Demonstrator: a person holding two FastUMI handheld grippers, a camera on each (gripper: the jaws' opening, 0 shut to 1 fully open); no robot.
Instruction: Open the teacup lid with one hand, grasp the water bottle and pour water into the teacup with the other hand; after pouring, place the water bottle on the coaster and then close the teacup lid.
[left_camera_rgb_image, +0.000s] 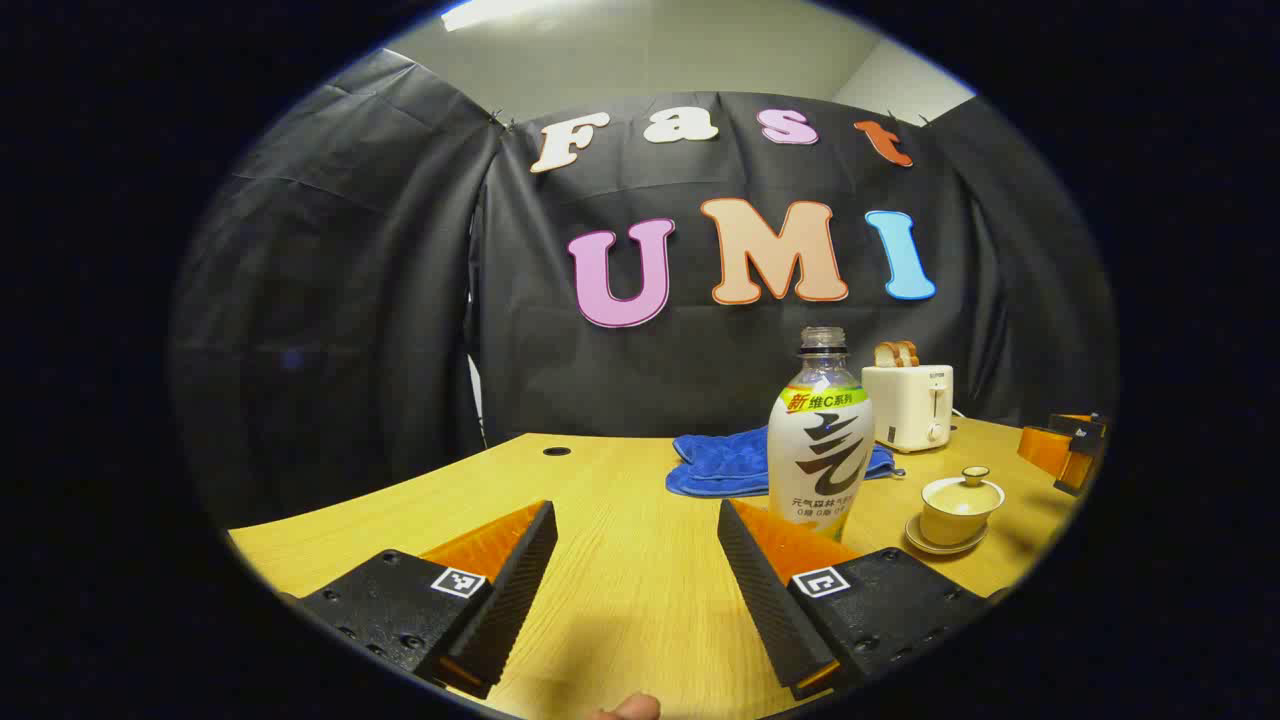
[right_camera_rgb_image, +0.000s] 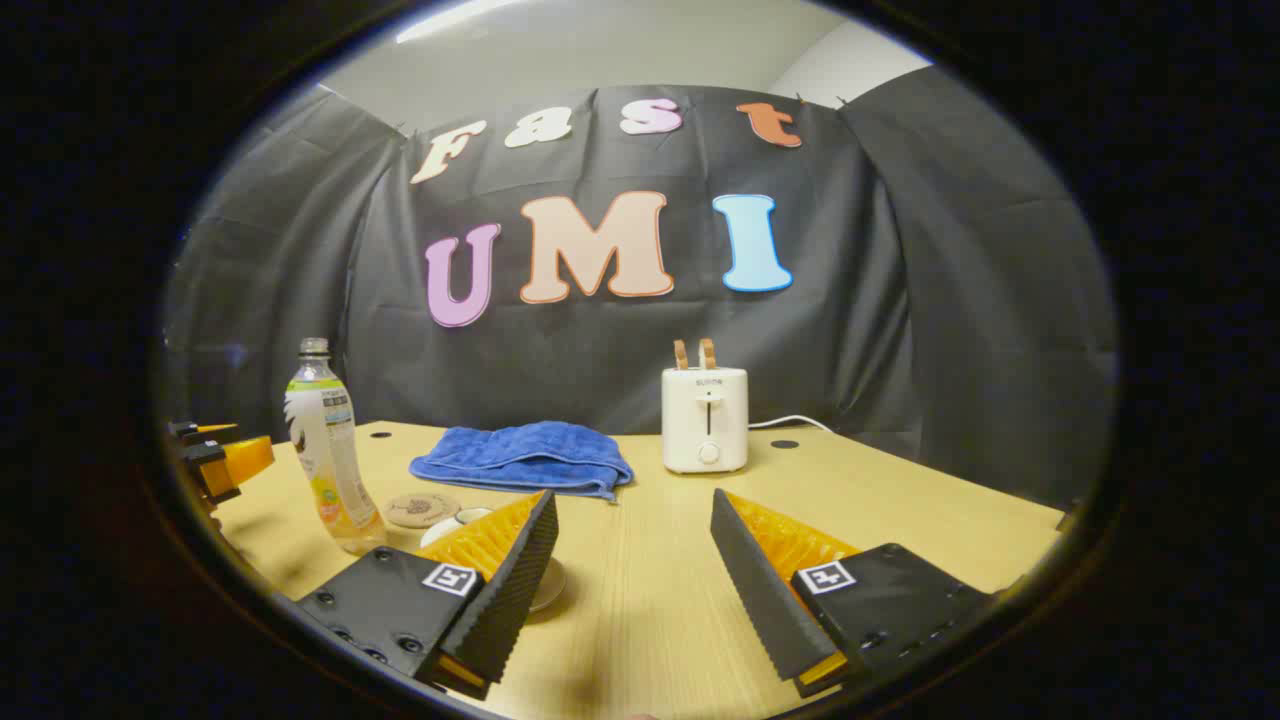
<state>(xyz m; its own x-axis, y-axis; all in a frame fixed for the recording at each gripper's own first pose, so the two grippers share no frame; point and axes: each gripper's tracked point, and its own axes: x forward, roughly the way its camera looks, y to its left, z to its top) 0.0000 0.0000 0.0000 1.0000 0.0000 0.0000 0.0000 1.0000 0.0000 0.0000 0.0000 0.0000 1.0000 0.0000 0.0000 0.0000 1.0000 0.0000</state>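
The teacup sat lidded on its saucer on the wooden table, just right of the uncapped water bottle, which stood upright before a blue towel. A round coaster lay beside the bottle, and a toaster stood farther back. The left gripper and right gripper both hung above the table, spread wide, grasping nothing.

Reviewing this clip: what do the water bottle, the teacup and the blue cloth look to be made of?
Water bottle: clear plastic at the neck, glossy printed wrap. Teacup: likely glazed ceramic, pale and smooth with soft shine. Blue cloth: fabric, apparently terry or microfibre, with matte, nubbly folds.
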